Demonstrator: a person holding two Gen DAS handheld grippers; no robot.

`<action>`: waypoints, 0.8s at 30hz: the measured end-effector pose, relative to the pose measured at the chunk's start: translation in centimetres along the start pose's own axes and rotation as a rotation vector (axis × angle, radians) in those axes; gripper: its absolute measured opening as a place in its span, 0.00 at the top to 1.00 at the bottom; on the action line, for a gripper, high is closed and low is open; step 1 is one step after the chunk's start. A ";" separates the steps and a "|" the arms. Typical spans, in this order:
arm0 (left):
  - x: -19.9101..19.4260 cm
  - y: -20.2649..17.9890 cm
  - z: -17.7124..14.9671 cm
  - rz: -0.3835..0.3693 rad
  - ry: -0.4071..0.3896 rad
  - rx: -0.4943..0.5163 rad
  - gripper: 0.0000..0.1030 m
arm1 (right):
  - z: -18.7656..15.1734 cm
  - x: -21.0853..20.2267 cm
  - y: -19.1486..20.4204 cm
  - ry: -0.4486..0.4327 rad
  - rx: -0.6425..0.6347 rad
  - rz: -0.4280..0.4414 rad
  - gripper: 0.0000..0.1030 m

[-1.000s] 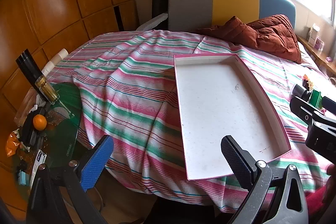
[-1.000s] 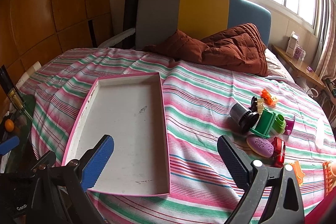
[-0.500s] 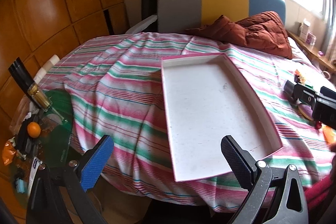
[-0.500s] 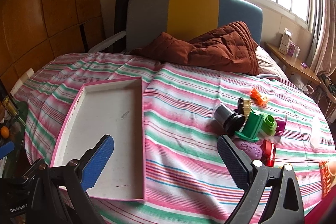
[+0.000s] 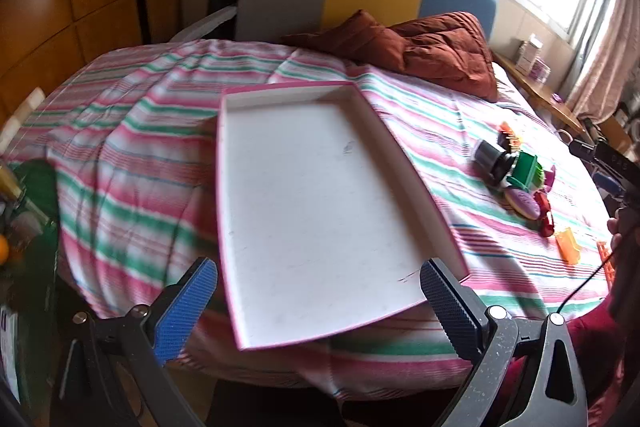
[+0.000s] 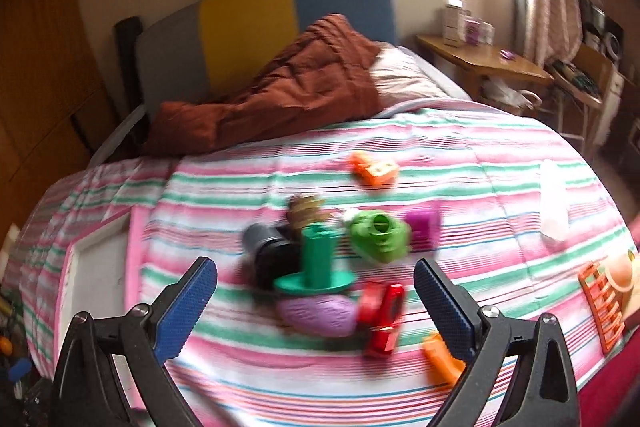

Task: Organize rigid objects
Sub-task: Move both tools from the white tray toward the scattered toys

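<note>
A: What are the left tongs (image 5: 318, 301) doing?
B: Spread wide with nothing between the pads. The near short edge of the white tray with pink rim (image 5: 404, 151) lies just ahead, between the two fingers, and the tray runs away from them across the striped bedspread (image 5: 132, 155).

A: And the right tongs (image 6: 315, 301)?
B: Also gaping and holding nothing. The view is blurred, but the toy pile sits straight ahead of them on the bed.

A: What is in the pile?
B: Nearest, between the fingers, a purple oval piece (image 6: 318, 313) and a red toy (image 6: 384, 319) side by side. Just beyond, a teal-green post on a round base (image 6: 318, 267) stands upright, with a dark grey cylinder (image 6: 272, 251) lying beside it on the left-finger side. Further out are a lime-green piece (image 6: 378, 235) and a magenta block (image 6: 424, 227); an orange block (image 6: 374, 169) lies apart, further still.

A: Anything by the right finger?
B: An orange piece (image 6: 440, 357) is partly hidden behind that finger, and an orange grid piece (image 6: 602, 301) lies well off to that side at the bed's edge.

A: Where is the tray from the right tongs?
B: Beyond the left finger; only a corner shows.

A: Beyond all that?
B: A rust-brown quilt (image 6: 288, 95) is bunched against the grey, yellow and blue headboard (image 6: 248, 27).
</note>
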State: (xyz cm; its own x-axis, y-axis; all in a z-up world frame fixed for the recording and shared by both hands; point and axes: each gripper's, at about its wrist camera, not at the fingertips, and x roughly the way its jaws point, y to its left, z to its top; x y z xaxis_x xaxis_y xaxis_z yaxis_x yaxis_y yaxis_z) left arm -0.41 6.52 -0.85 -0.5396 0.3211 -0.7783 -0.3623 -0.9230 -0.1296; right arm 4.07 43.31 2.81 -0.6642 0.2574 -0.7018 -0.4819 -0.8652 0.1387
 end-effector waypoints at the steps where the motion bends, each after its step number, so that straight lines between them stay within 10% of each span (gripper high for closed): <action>1: 0.0 -0.7 0.3 -0.016 -0.004 0.021 0.01 | 0.2 0.3 -1.4 0.002 0.029 -0.009 0.02; 9: 2.1 -6.6 2.5 -0.101 0.028 0.185 0.00 | -0.8 1.9 -9.5 0.046 0.384 0.067 0.02; 24: 8.5 -19.7 5.6 -0.252 0.113 0.400 0.14 | -0.8 2.1 -10.8 0.059 0.456 0.109 0.02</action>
State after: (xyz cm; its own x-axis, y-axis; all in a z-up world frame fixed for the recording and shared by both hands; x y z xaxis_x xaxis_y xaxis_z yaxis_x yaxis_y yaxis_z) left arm -2.14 28.57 -1.43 -0.3197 0.4791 -0.8175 -0.7468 -0.6584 -0.0938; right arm 8.38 52.80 -0.72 -0.6978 0.1390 -0.7026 -0.6217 -0.6048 0.4977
